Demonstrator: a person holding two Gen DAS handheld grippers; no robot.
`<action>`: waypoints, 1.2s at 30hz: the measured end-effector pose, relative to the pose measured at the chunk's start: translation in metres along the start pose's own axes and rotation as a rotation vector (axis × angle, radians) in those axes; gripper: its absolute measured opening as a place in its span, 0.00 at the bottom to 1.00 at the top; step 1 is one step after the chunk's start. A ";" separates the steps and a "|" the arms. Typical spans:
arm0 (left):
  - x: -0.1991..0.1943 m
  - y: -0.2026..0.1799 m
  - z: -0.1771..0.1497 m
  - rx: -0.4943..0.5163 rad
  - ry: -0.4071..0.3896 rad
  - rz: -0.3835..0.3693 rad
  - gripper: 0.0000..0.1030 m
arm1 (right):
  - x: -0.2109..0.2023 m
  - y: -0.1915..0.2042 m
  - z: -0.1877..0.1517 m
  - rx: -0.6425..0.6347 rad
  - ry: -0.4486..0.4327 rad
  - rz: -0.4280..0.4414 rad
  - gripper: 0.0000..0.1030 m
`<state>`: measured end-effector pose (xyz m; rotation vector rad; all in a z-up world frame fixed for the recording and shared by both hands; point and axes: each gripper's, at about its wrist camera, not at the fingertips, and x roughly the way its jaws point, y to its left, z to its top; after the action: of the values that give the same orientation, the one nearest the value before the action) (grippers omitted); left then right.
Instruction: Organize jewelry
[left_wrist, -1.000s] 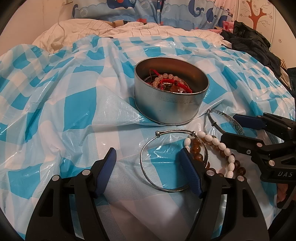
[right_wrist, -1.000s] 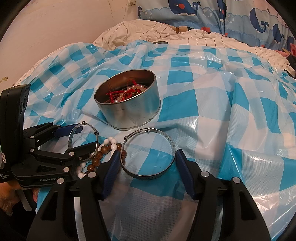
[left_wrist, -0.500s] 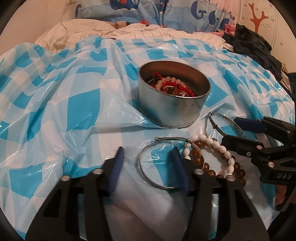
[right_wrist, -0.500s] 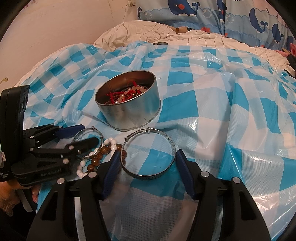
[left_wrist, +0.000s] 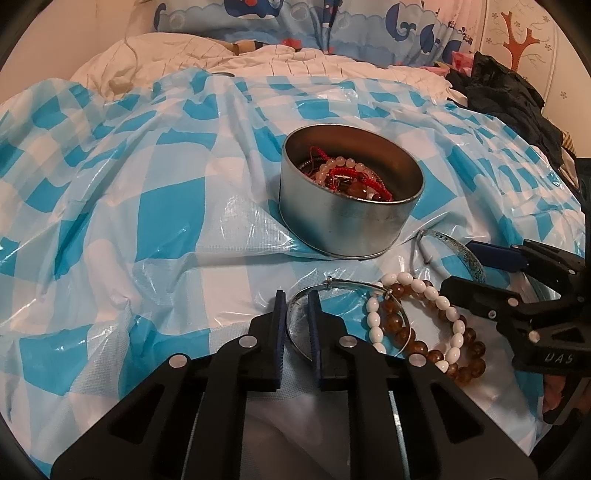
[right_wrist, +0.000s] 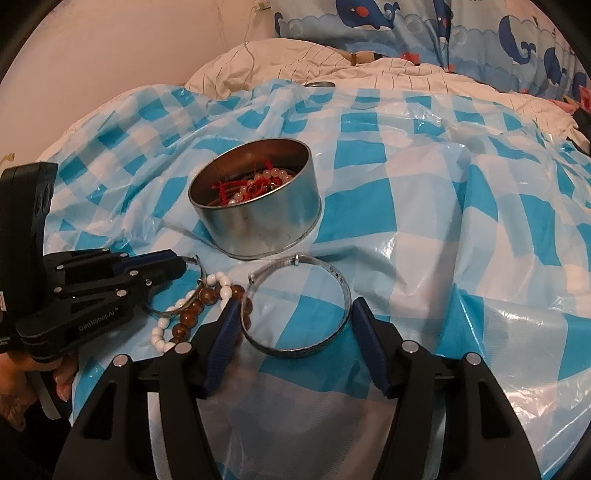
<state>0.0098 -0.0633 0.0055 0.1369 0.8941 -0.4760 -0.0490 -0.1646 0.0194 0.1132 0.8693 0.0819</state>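
Note:
A round metal tin (left_wrist: 343, 225) (right_wrist: 258, 229) holding red cord and bead bracelets stands on the checked plastic sheet. In front of it lie a thin silver bangle (left_wrist: 351, 286), a white bead bracelet (left_wrist: 439, 302), a brown bead bracelet (left_wrist: 395, 321) and a wide silver bangle (right_wrist: 341, 284). My left gripper (left_wrist: 297, 295) is closing, with the thin bangle's left rim in the narrow gap between its pads. A sliver of gap still shows. My right gripper (right_wrist: 295, 306) straddles the wide bangle, jaws open on either side of it.
The blue-and-white plastic sheet (left_wrist: 166, 206) is wrinkled over soft bedding. Whale-print pillows (right_wrist: 406, 29) and a cream quilt lie behind it, and dark clothes (left_wrist: 517, 99) are heaped at the back right. A hand (right_wrist: 22, 391) holds the left gripper's handle.
The left gripper's jaws have narrowed from wide apart to a small gap around the thin bangle's left rim. The right gripper and the wide bangle have not moved.

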 end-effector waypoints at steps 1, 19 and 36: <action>0.001 -0.001 0.000 0.001 0.004 0.003 0.13 | 0.001 0.000 0.000 -0.001 0.001 0.000 0.60; -0.042 -0.015 0.015 0.054 -0.091 -0.031 0.04 | -0.037 0.005 0.011 0.005 -0.193 -0.026 0.57; -0.027 -0.012 0.070 -0.052 -0.191 -0.010 0.04 | -0.042 0.018 0.052 -0.061 -0.263 0.017 0.58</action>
<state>0.0400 -0.0860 0.0709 0.0387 0.7193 -0.4667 -0.0365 -0.1546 0.0866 0.0726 0.6026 0.1068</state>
